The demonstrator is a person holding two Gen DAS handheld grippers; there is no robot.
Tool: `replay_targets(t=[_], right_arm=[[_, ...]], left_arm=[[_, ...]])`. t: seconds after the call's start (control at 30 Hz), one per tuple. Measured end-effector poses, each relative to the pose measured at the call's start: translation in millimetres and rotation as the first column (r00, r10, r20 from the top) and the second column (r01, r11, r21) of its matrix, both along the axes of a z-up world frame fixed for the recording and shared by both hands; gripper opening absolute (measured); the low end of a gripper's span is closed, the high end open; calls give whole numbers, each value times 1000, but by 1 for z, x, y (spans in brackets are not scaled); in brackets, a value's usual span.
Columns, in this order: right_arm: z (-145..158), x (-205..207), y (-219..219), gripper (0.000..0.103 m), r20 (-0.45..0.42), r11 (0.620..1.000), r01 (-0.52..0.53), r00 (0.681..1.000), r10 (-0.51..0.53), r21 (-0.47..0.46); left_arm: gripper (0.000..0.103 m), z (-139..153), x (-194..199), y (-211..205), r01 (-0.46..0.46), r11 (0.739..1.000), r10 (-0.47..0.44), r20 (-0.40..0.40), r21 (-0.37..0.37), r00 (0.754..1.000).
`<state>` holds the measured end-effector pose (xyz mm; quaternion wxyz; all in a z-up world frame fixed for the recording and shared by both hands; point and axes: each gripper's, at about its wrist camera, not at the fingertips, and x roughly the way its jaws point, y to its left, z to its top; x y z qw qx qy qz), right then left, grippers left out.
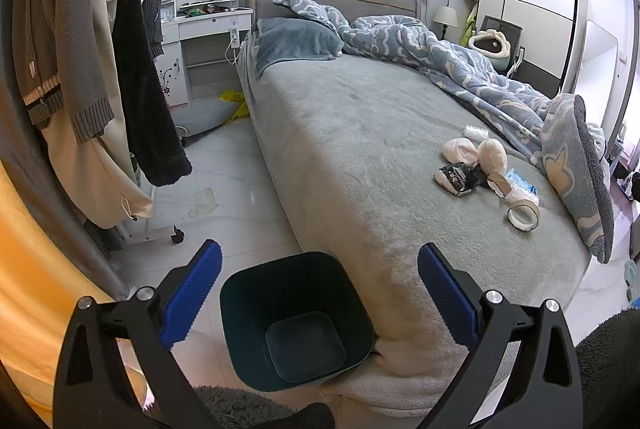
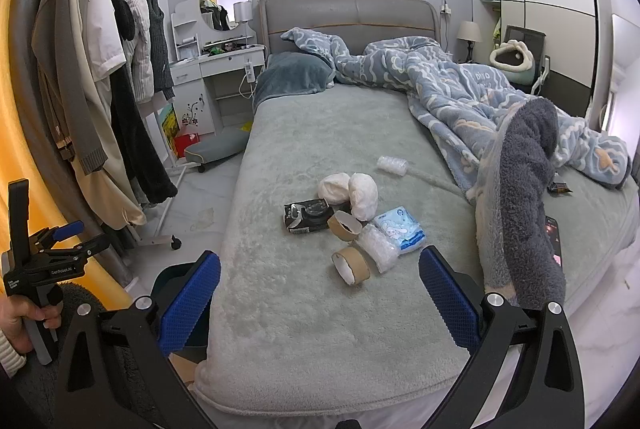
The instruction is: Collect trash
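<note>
Grey bed (image 2: pixel 304 309): tape rolls (image 2: pixel 351 266), wrappers (image 2: pixel 307 216), crumpled quilt (image 2: pixel 460 97).

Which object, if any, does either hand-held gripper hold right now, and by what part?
Nothing is held. The left hand-held gripper is open above the dark teal plastic bin; the right hand-held gripper is open over the grey bed.
</note>
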<state>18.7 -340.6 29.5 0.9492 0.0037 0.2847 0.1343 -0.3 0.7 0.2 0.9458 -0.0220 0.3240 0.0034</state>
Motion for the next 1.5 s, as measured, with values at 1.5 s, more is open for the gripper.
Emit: replay_targets(t=[1.5], right_arm=[[-5,-1,-1,100,4,1000,3,1000,-3,-29]], left_arm=[[100,-1,-2,-5,4,1000,-4,-6,-4,1000]])
